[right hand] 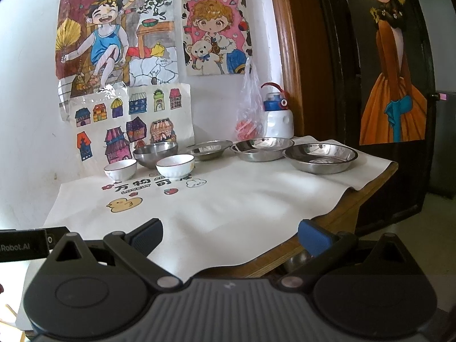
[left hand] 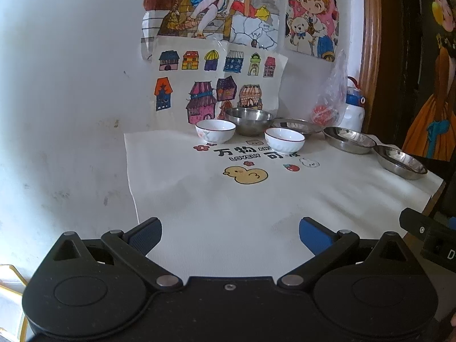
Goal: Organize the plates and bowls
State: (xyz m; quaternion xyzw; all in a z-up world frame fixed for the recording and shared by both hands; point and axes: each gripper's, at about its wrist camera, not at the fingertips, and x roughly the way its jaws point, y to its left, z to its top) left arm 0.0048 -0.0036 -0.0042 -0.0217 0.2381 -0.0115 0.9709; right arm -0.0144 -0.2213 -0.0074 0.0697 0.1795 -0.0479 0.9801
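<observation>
Two white ceramic bowls (left hand: 215,131) (left hand: 284,140) stand at the back of the table, with a steel bowl (left hand: 248,118) behind them. Three steel plates (left hand: 296,126) (left hand: 352,139) (left hand: 400,162) run in a row to the right. In the right wrist view I see the same white bowls (right hand: 120,169) (right hand: 175,166), steel bowl (right hand: 155,154) and steel plates (right hand: 211,149) (right hand: 262,148) (right hand: 320,156). My left gripper (left hand: 230,236) and right gripper (right hand: 230,235) are both open and empty, well short of the dishes near the table's front.
A white cloth (left hand: 242,205) with a duck print covers the table. A water bottle (right hand: 278,114) and a plastic bag (right hand: 250,108) stand at the back by the wall. The table's right edge (right hand: 367,188) drops beside a dark door. Drawings hang on the wall.
</observation>
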